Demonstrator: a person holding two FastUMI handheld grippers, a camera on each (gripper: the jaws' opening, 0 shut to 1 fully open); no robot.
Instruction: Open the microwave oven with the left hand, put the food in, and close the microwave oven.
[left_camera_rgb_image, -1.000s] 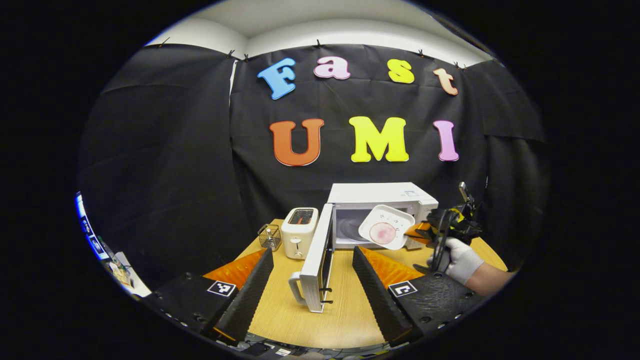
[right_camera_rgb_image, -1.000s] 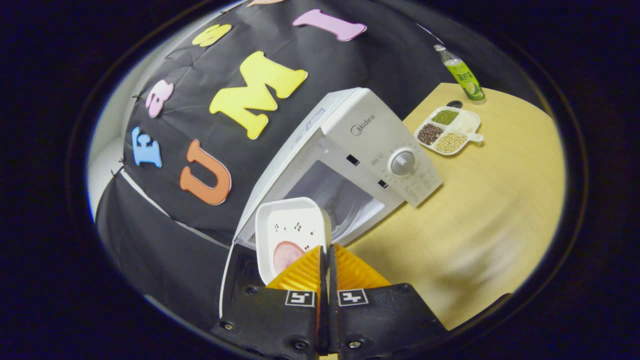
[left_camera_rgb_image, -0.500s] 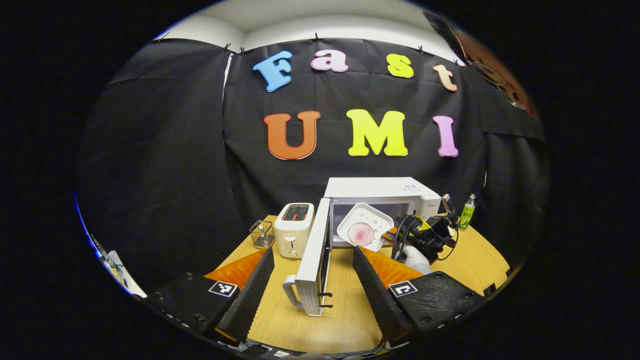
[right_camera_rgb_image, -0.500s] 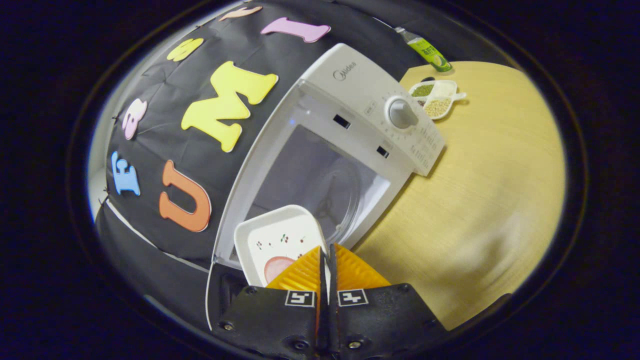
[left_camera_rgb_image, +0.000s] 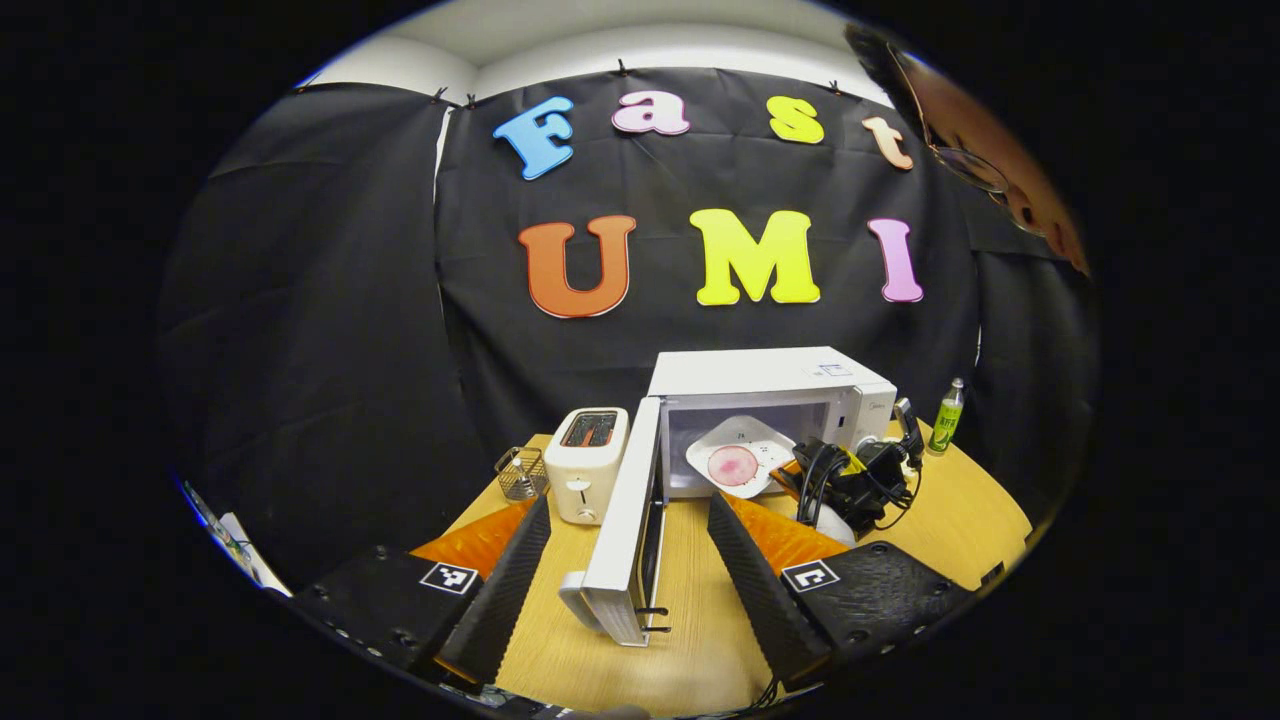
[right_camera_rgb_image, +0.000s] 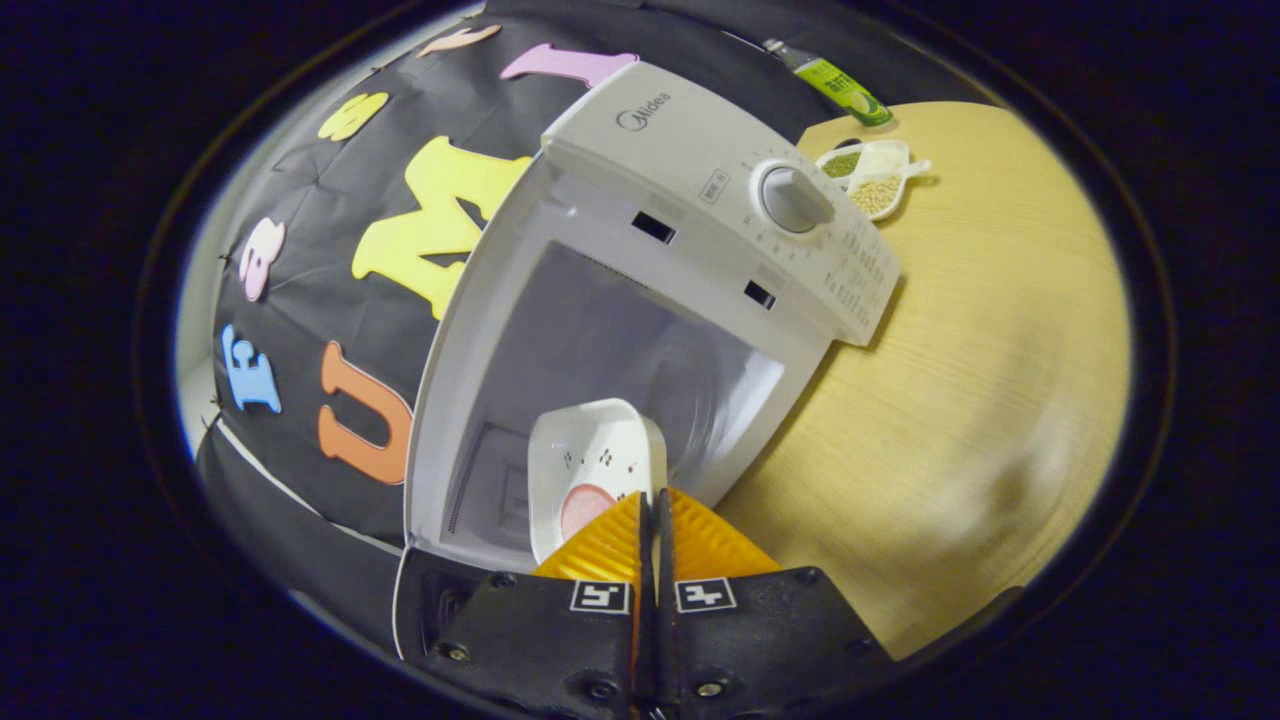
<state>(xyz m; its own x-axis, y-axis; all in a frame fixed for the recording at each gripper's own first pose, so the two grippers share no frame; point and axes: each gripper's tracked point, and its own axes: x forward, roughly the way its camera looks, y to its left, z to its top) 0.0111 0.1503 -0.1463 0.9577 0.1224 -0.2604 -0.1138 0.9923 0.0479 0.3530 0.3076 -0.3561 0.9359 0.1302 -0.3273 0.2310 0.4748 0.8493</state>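
Plate (right_camera_rgb_image: 596, 460), white, shallow and roughly square with rounded corners, carries a round pink slice of food (right_camera_rgb_image: 584, 506) and sits half inside the open mouth of the microwave (right_camera_rgb_image: 700, 240), its far corner aimed into the cavity and tilted; I cannot tell whether it touches the cavity floor. Its near edge is pinched between the closed fingers of the right gripper (right_camera_rgb_image: 650, 520). From the left gripper view, the plate (left_camera_rgb_image: 745, 455) lies nearly level in the opening, with the right gripper (left_camera_rgb_image: 800, 478) beside it. That view also takes in the microwave door (left_camera_rgb_image: 625, 535) swung wide, a white toaster (left_camera_rgb_image: 585, 465), a small wire basket (left_camera_rgb_image: 518, 472) and a green bottle (left_camera_rgb_image: 945, 415) on the pale wooden table (left_camera_rgb_image: 690, 600). The left gripper (left_camera_rgb_image: 630, 555) hangs with its fingers spread, empty. Beyond the microwave's dial, the right gripper view has a divided dish of beans (right_camera_rgb_image: 875, 178).
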